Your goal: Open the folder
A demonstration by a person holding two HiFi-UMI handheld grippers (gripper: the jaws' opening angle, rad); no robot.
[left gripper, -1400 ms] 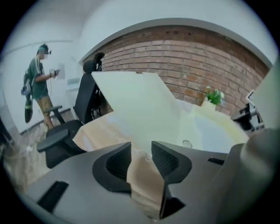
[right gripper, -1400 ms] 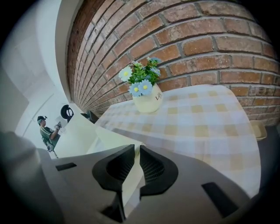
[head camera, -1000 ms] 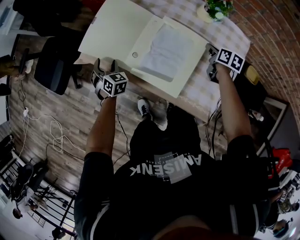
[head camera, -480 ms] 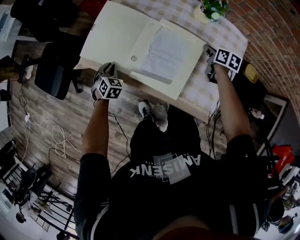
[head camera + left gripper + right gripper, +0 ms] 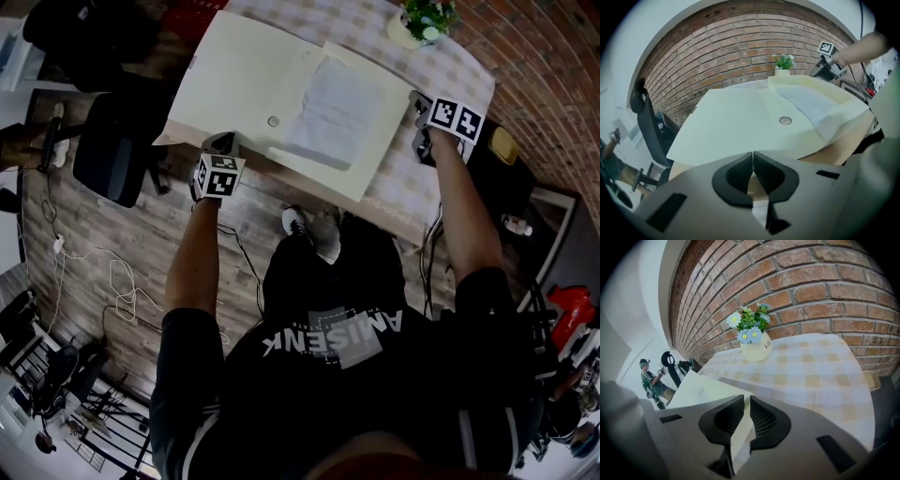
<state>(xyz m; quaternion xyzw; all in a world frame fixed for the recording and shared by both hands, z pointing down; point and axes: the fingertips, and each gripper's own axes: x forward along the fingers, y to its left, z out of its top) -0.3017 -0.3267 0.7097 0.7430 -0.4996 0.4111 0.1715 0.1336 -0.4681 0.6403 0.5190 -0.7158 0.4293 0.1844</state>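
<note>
Both my grippers are closed: left gripper (image 5: 753, 154), just shut, seemingly empty beside the folder (image 5: 239, 84); right gripper (image 5: 744, 401) pinching its light, floppy right-hand corner. I'd lift by edges.

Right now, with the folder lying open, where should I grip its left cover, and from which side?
The left cover lies flat, so its near edge gives no room under it. Its left edge seems to reach past the table end: come from the left there, one jaw above, one below.
</note>
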